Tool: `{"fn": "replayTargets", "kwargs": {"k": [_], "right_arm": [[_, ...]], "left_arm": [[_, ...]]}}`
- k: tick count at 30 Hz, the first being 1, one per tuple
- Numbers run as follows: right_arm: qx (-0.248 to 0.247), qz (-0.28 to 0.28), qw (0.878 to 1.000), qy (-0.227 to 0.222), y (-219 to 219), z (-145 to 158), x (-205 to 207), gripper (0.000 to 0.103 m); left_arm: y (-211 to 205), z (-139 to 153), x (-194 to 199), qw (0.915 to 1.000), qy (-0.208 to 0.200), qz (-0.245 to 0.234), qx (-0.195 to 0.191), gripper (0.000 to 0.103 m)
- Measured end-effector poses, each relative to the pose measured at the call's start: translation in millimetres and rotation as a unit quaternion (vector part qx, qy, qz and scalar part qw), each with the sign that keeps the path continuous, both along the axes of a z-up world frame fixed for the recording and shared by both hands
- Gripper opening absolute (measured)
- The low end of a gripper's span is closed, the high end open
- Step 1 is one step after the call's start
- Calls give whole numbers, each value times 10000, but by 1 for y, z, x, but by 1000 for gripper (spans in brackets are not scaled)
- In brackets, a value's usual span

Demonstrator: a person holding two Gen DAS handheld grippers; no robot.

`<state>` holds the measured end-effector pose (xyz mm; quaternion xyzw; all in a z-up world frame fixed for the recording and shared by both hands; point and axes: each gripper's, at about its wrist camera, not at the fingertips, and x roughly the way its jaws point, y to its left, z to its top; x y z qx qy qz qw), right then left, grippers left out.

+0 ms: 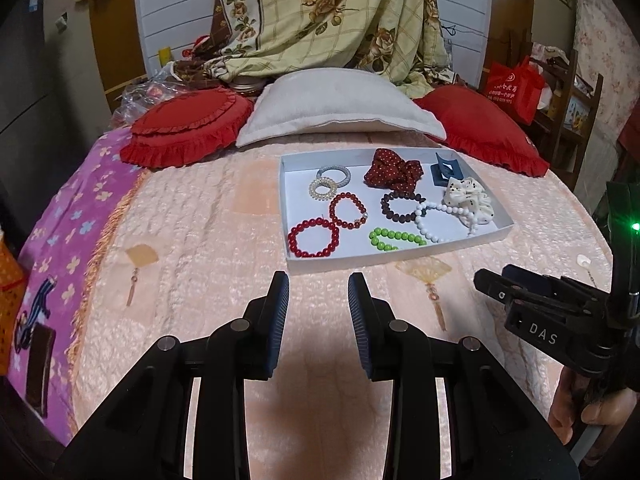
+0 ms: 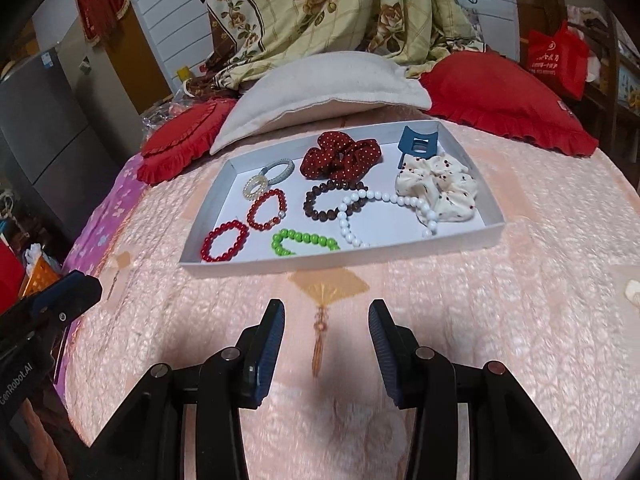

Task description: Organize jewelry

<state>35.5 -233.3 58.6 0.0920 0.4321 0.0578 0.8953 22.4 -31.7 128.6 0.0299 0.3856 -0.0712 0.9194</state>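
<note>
Both hand-held grippers, left [image 1: 318, 286] & right [image 2: 326, 314], spread empty above bedspread [image 2: 480, 320], tray [image 2: 340, 258] w/ bracelets ahead.

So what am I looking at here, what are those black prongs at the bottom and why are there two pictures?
Each picture comes from a camera mounted on a hand-held pincer tool; a person holds one in each hand. The prongs are its two fingers. One view looks along the left gripper, the other along the right gripper. Both are open and hold nothing. Ahead, on a pink bedspread, sits a shallow white tray with bead bracelets, such as a green one, two scrunchies and a blue hair clip.
</note>
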Motion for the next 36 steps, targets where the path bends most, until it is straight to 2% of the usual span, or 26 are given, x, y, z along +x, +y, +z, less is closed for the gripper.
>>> {"fn": "replayTargets", "kwargs": {"k": [9, 12, 17, 36], "right_arm": [[-50, -71, 9998, -156, 0, 11, -41, 42], [-92, -80, 9997, -205, 3, 15, -51, 42], [-143, -54, 9995, -269, 7, 20, -61, 42], [-466, -89, 9978, -466, 18, 31, -79, 42]], "left_arm": [[11, 20, -43, 9993, -303, 207, 123, 31], [12, 24, -55, 9990, -367, 226, 108, 38], [13, 31, -69, 9986, -454, 224, 124, 40], [20, 33, -84, 9979, -536, 331, 175, 41]]}}
